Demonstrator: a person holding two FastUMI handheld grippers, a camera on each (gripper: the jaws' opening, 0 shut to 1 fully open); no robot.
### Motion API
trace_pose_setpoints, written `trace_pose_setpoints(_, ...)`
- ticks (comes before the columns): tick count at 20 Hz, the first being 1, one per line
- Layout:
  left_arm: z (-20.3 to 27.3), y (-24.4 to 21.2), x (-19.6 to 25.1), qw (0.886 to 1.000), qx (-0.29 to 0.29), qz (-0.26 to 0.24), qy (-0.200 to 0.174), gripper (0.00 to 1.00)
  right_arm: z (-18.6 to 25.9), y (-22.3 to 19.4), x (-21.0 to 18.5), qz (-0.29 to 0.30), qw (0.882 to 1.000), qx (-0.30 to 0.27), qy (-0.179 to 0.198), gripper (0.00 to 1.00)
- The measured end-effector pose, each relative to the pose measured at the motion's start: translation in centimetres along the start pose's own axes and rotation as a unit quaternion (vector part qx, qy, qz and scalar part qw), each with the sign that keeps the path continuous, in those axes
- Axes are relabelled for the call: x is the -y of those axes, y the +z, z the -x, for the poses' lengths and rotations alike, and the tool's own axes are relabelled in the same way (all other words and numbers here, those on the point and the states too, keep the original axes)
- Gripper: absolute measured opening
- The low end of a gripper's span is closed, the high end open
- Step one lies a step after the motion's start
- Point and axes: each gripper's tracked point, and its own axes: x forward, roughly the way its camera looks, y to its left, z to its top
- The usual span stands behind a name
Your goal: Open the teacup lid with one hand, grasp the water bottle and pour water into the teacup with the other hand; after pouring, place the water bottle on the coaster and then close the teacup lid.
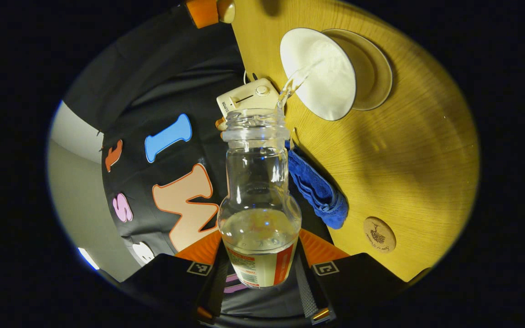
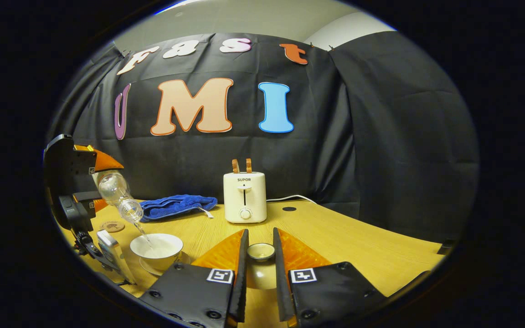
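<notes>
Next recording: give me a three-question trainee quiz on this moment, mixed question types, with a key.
1. True or false: water is running from the bottle into the teacup.
2. What does the right gripper hold? A) the blue cloth B) the teacup lid C) the coaster
3. Fill in: the toaster has two slices of ____ sticking up.

Key
1. True. The left gripper tilts the open bottle and a thin stream reaches the cup on its saucer.
2. B. The lid sits between its fingers, lifted off the cup. The blue cloth and coaster lie on the table.
3. Toast.
</notes>
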Motion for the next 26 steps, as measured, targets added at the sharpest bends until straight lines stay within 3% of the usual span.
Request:
trace_pose_setpoints(14, 0.3, 0.3, -1.5, 0.999, 0.004, -0.041, 0.022, 0.64, 0.0, 0.0, 0.0, 0.000, 1.000, 0.000, 0.000, 0.31)
trace_pose_setpoints(18, 0.1, 0.5, 1.4, 0.999, 0.003, 0.039, -0.007, 0.64, 0.1, 0.1, 0.0, 0.000, 1.000, 0.001, 0.000, 0.31)
trace_pose_setpoints(21, 0.1, 0.9, 3.6, 0.992, 0.013, 0.124, -0.027, 0.63, 0.0, 0.0, 0.0, 0.000, 1.000, 0.001, 0.000, 0.31)
trace_pose_setpoints(24, 0.2, 1.1, 5.7, 0.974, 0.010, 0.221, -0.048, 0.62, 0.0, 0.0, 0.0, 0.000, 1.000, 0.001, 0.000, 0.31)
trace_pose_setpoints(26, 0.5, 1.1, 6.3, 0.953, 0.005, 0.297, -0.051, 0.64, 0.0, 0.0, 0.0, 0.000, 1.000, 0.001, 0.000, 0.31)
